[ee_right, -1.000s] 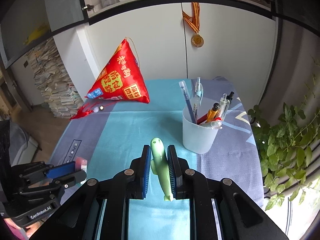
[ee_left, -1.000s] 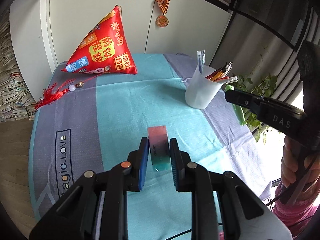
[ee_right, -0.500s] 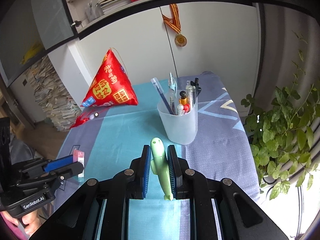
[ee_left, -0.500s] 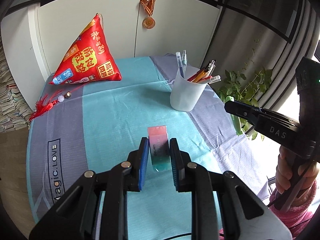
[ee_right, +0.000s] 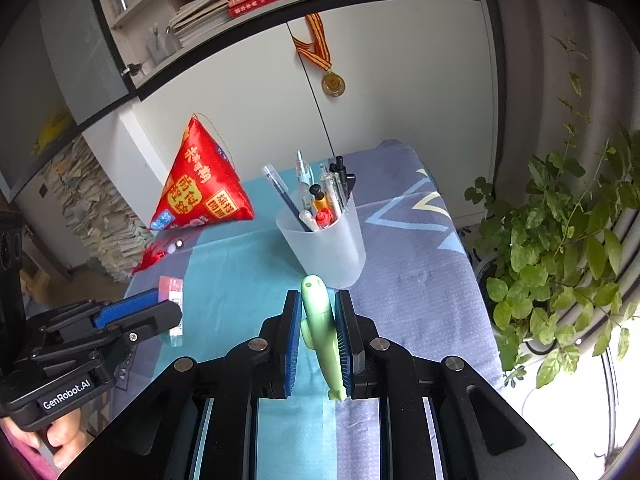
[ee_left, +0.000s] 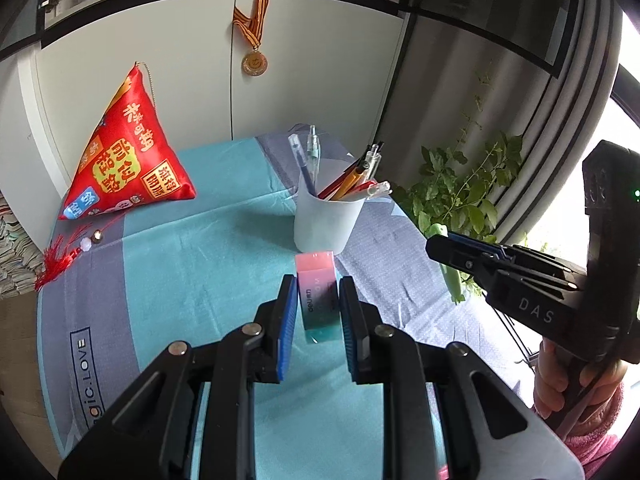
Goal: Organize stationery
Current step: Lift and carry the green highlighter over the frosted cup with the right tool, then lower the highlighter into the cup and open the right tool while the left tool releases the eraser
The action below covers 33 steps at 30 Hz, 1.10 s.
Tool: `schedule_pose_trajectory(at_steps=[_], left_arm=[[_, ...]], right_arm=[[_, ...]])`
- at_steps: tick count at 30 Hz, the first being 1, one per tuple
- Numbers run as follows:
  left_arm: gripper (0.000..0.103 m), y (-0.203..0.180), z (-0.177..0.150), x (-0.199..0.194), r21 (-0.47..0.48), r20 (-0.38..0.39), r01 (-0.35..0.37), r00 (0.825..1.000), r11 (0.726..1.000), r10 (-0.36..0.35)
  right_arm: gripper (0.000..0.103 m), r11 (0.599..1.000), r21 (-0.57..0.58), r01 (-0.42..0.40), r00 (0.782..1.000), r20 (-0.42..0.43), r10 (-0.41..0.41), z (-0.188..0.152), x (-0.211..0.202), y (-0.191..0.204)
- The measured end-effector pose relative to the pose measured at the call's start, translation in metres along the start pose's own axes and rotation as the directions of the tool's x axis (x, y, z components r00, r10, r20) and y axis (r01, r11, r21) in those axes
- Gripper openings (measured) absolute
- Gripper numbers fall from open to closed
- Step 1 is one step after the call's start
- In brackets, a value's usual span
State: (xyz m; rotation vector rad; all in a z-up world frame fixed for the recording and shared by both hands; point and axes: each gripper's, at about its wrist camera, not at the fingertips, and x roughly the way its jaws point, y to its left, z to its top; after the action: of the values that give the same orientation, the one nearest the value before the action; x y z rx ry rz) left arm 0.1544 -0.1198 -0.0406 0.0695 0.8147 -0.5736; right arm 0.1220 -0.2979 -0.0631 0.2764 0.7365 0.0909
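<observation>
My left gripper is shut on a pink-to-teal eraser, held above the cloth just in front of a frosted white pen cup. The cup holds several pens. My right gripper is shut on a pale green pen-shaped item, its rounded tip close to the cup. In the right wrist view the left gripper and its eraser sit at the lower left. In the left wrist view the right gripper comes in from the right, with a hand on its handle.
A teal and grey cloth covers the table. At the back left stands a red pyramid cushion with a red tassel. A leafy plant grows past the table's right edge. A medal hangs on the white cabinet behind.
Both grippers have moved toward the pen cup, which now looks nearer and larger in both views. Each still holds its item. Both views have rolled slightly.
</observation>
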Motion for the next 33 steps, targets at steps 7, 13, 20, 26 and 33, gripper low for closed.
schedule_pose_trajectory(at_steps=[7,13,20,26,33], left_arm=[[0.02,0.005,-0.006,0.009,0.005,-0.007,-0.006,1.0,1.0,0.006],[0.02,0.025,-0.008,0.009,-0.031,-0.009,-0.026,1.0,0.999,0.025],[0.02,0.037,-0.012,0.003,-0.04,0.016,-0.045,0.999,0.998,0.045],[0.02,0.051,-0.015,-0.001,-0.07,0.025,-0.052,0.998,0.996,0.054],[0.02,0.068,-0.016,0.001,-0.104,0.023,-0.062,0.998,0.993,0.065]], right_arm=[[0.018,1.0,0.0,0.02,1.0,0.014,-0.02,0.013,0.003,-0.001],[0.018,1.0,-0.021,-0.003,1.0,0.028,0.004,0.032,0.011,0.013],[0.018,0.999,-0.012,-0.035,0.997,0.063,0.036,0.071,0.027,0.027],[0.017,0.999,-0.017,-0.037,0.993,0.111,0.039,0.106,0.049,0.036],[0.017,0.998,0.06,-0.004,1.0,0.028,0.003,0.103,0.097,0.022]])
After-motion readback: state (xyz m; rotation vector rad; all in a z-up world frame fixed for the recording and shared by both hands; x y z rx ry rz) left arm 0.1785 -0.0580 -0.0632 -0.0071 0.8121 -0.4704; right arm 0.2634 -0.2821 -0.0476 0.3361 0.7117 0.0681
